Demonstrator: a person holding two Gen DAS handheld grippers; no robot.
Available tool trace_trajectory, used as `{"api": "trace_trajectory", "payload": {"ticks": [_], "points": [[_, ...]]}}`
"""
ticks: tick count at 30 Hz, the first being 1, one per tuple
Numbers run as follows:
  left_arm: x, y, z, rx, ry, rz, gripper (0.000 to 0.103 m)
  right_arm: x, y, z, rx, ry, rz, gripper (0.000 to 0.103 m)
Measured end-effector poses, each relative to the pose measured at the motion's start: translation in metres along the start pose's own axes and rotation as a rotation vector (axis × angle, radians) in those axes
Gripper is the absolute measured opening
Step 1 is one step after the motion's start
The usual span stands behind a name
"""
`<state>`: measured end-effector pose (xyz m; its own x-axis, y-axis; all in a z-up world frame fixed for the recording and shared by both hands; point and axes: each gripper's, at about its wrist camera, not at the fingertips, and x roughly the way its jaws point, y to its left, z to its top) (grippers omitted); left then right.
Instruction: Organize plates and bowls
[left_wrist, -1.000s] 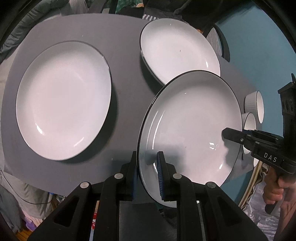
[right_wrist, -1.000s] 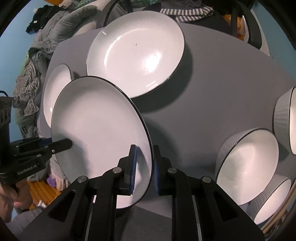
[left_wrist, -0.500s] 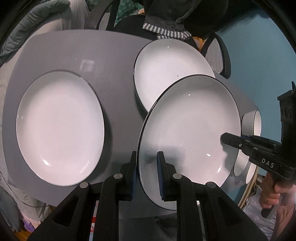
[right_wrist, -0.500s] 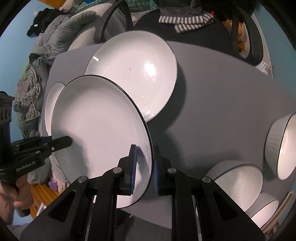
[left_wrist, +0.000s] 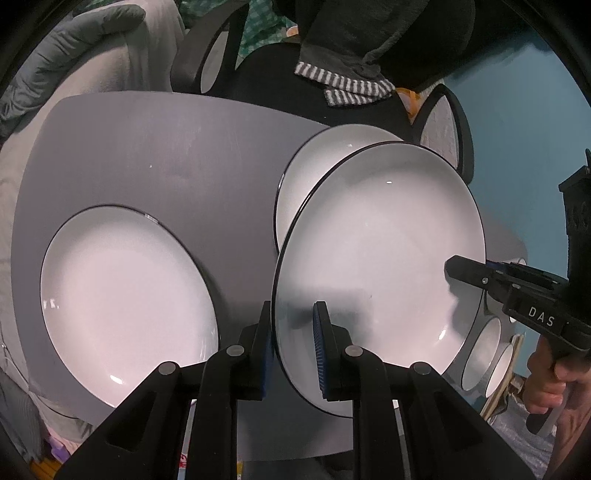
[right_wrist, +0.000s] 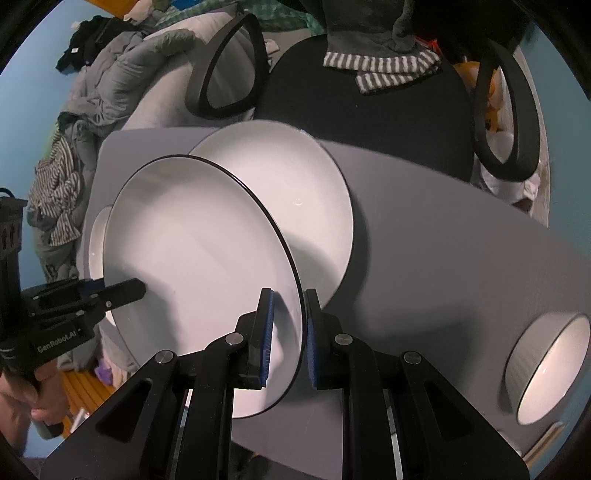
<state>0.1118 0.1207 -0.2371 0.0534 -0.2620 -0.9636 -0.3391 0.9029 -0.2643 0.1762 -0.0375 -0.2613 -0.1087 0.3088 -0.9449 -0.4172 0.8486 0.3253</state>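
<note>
Both grippers hold one white plate with a thin black rim (left_wrist: 380, 258), also shown in the right wrist view (right_wrist: 199, 258), lifted above the grey table. My left gripper (left_wrist: 293, 347) is shut on its near rim; my right gripper (right_wrist: 288, 332) is shut on the opposite rim. The held plate hangs partly over a second white plate (left_wrist: 317, 173) (right_wrist: 306, 192) lying at the table's far side. A third white plate (left_wrist: 125, 295) lies on the table's left part.
Ribbed bowls stand at the table's right end (left_wrist: 484, 354) (right_wrist: 550, 365). A black office chair (right_wrist: 369, 81) with a striped cloth stands behind the grey table (left_wrist: 184, 155). Bedding and clothes pile at the left (right_wrist: 110, 74).
Both grippers have lifted the held plate higher and carried it toward the far plate, so it now overlaps more of that plate. The table looks smaller and farther below.
</note>
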Motion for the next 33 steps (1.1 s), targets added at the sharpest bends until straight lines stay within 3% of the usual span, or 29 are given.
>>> {"api": "trace_trajectory", "payload": {"ticks": [16,33], "points": [[0.012,0.0,0.031,-0.031,0.029,0.033,0.018,0.017,-0.009,0.035,0.003,0.041,0.011,0.016],[0.023,-0.003,0.037,-0.025,0.068,0.045,0.019,0.03,-0.019,0.047,0.034,0.07,-0.003,0.016]]}}
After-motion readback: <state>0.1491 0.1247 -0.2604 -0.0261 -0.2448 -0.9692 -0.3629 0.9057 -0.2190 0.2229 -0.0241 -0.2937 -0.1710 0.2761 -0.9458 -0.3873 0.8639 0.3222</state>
